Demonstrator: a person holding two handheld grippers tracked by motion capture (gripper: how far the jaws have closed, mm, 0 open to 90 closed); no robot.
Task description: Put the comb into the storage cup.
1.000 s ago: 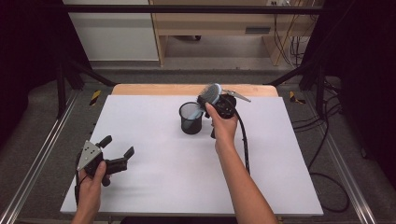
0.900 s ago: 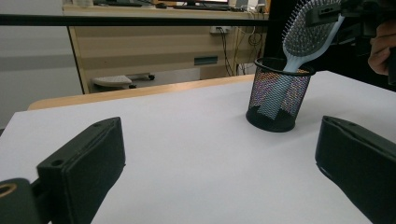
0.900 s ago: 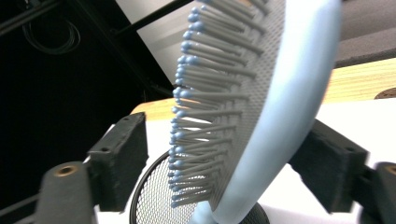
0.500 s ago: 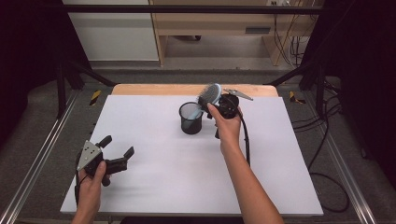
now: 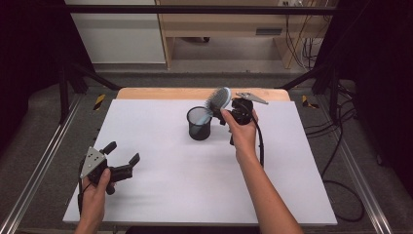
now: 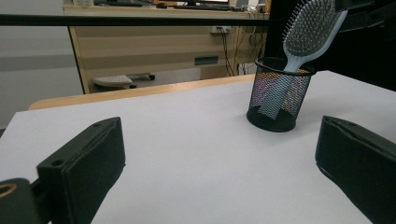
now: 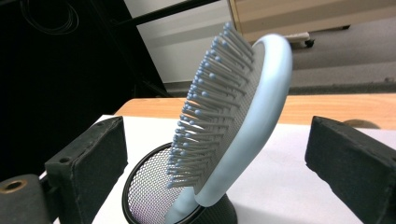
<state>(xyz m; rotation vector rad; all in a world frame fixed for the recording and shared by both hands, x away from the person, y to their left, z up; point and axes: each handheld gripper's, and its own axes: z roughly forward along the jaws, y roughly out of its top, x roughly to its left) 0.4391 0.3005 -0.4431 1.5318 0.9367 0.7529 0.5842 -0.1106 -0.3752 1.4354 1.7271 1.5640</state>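
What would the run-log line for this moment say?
hairbrush: handle in mesh cup | right gripper: open beside brush | left gripper: open, idle

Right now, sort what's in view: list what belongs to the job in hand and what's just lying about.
In the job:
hairbrush, handle down in the mesh cup
right tongs, open beside the brush

Lying about:
left tongs, open, held over the bare white table
floor cables

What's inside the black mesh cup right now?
The hairbrush stands handle-down in the mesh cup, head leaning out over the rim. Its handle shows faintly through the mesh; whether anything else lies at the bottom cannot be told.
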